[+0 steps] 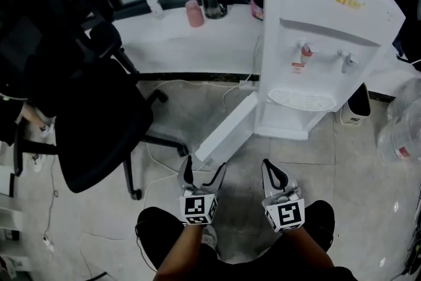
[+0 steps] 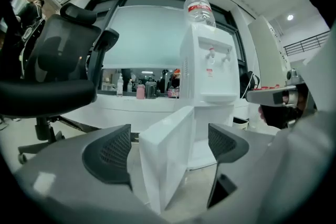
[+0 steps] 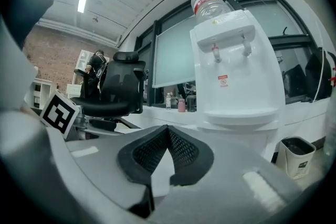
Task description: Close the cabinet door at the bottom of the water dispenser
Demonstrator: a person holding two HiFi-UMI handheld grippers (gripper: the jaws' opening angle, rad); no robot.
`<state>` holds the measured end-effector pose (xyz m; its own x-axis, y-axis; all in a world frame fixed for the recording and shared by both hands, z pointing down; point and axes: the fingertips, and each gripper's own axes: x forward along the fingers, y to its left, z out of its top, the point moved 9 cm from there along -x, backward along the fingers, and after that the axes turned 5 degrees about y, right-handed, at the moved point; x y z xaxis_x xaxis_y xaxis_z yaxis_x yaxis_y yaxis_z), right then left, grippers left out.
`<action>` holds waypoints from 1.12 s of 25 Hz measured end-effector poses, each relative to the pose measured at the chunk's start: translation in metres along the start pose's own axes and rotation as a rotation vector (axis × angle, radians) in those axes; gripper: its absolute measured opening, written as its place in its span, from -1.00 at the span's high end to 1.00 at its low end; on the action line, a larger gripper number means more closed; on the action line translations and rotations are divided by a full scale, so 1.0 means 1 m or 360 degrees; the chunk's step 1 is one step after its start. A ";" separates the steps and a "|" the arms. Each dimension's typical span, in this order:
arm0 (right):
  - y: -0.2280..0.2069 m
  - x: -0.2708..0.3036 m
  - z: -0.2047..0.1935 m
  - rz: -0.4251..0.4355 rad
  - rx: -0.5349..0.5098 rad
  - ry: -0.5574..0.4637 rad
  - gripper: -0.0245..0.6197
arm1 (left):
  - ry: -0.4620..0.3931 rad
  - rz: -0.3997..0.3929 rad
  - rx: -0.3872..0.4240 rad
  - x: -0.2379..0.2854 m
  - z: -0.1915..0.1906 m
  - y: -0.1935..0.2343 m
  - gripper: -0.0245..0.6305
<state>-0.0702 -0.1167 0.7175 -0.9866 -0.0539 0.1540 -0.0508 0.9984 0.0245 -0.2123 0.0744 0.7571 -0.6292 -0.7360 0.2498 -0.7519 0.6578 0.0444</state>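
Note:
The white water dispenser (image 1: 316,29) stands against the desk, a bottle (image 2: 199,8) on top. Its bottom cabinet door (image 1: 227,128) hangs wide open, swung out over the floor toward me. My left gripper (image 1: 204,168) is open just before the door's free end. In the left gripper view the door (image 2: 165,160) stands edge-on between the spread pads (image 2: 113,152), which do not touch it. My right gripper (image 1: 268,166) is shut on nothing, to the right of the door, and faces the dispenser (image 3: 236,71) front.
A black office chair (image 1: 99,115) stands close on the left. The white desk (image 1: 191,43) behind carries a pink cup (image 1: 195,13) and bottles. A small bin (image 1: 357,105) and a large water bottle (image 1: 401,128) sit right of the dispenser. Cables lie on the floor.

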 end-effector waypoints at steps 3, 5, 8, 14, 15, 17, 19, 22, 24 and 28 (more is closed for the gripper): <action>-0.001 -0.005 -0.003 -0.0012 0.0017 0.0005 0.91 | 0.0050 -0.0014 0.0005 0.009 -0.006 0.002 -0.54; -0.004 -0.008 -0.005 -0.0029 0.0014 0.0009 0.91 | 0.0069 -0.0028 -0.0028 0.013 -0.009 0.004 -0.54; -0.007 -0.010 -0.007 -0.0055 0.0006 0.0013 0.91 | 0.0089 -0.0038 -0.0028 0.020 -0.014 0.007 -0.54; -0.009 -0.011 -0.007 -0.0059 0.0007 0.0002 0.91 | 0.0073 -0.0065 -0.0043 0.022 -0.015 0.002 -0.49; -0.008 -0.010 -0.008 -0.0053 0.0007 0.0005 0.91 | 0.0074 -0.0074 -0.0039 0.021 -0.015 0.001 -0.49; -0.007 -0.008 -0.011 -0.0045 0.0003 0.0018 0.91 | 0.0078 -0.0093 -0.0018 0.018 -0.016 -0.003 -0.49; -0.006 -0.005 -0.013 -0.0041 -0.0015 0.0038 0.91 | 0.0080 -0.0112 -0.0003 0.015 -0.017 -0.008 -0.48; -0.003 -0.001 -0.014 -0.0037 -0.0018 0.0020 0.91 | 0.0083 -0.0137 0.0012 0.009 -0.019 -0.012 -0.37; -0.003 -0.002 -0.015 -0.0041 -0.0002 0.0018 0.91 | 0.0091 -0.0158 0.0045 0.005 -0.022 -0.014 -0.30; -0.007 -0.006 -0.022 -0.0051 0.0016 0.0041 0.91 | 0.0102 -0.0194 0.0081 -0.003 -0.026 -0.022 -0.24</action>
<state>-0.0606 -0.1232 0.7385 -0.9801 -0.0862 0.1786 -0.0841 0.9963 0.0197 -0.1887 0.0661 0.7801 -0.5198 -0.7974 0.3066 -0.8321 0.5538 0.0296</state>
